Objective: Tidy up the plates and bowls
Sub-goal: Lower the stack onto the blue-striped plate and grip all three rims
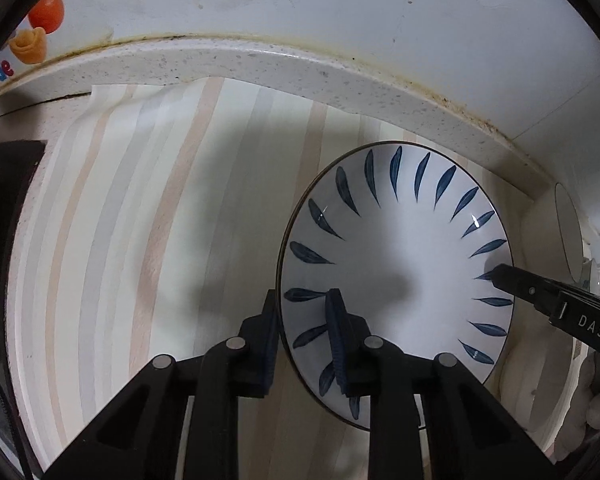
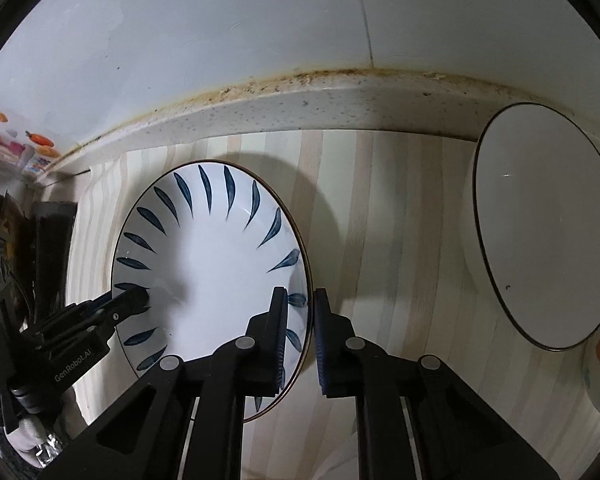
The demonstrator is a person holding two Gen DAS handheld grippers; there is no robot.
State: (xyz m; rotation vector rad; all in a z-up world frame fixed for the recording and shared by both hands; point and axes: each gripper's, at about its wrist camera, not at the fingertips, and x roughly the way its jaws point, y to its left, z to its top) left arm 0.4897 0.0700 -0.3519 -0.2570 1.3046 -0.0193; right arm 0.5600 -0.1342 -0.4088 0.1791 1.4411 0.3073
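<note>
White plate [image 1: 396,272] with dark blue leaf marks round its thin dark rim, on the striped counter [image 1: 140,240] near the back edge, left tongs [image 1: 304,332] and right tongs [image 2: 301,332] each open over its rim, plain white bowl [image 2: 540,232] nearby

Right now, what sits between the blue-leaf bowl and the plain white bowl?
Nothing: in the right wrist view only bare striped mat separates the blue-leaf bowl from the plain white bowl, apart from the right gripper straddling the blue-leaf bowl's rim.

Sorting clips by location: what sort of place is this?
Likely a home kitchen counter: a blue-leaf bowl and white bowl sit on a striped mat against a speckled stone backsplash ledge.
</note>
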